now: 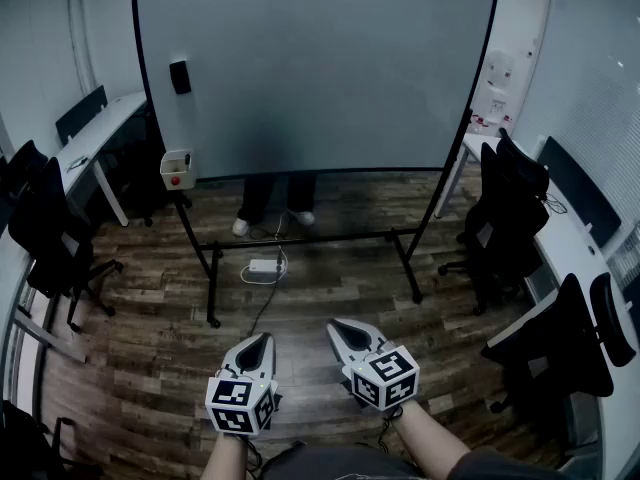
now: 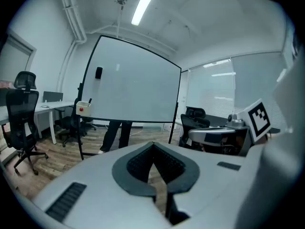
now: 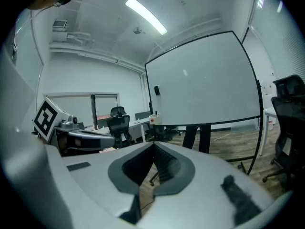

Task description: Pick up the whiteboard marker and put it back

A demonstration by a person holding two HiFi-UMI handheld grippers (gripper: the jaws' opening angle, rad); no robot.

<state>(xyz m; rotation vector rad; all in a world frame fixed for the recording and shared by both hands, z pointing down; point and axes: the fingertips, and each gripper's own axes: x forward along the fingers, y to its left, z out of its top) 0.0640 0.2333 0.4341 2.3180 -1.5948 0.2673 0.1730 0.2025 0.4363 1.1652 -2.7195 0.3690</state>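
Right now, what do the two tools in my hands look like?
The left tool and right tool are alike: pale grey pointed shells with dark ribbed pads inside. Each carries a white cube printed with black square markers. A dark sleeve shows on the right arm.

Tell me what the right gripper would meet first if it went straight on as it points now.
Nothing close. The right gripper, shut and empty, points slightly down across the floor toward the whiteboard. It would probably reach the floor or the stand's low crossbar first; depth is unclear.
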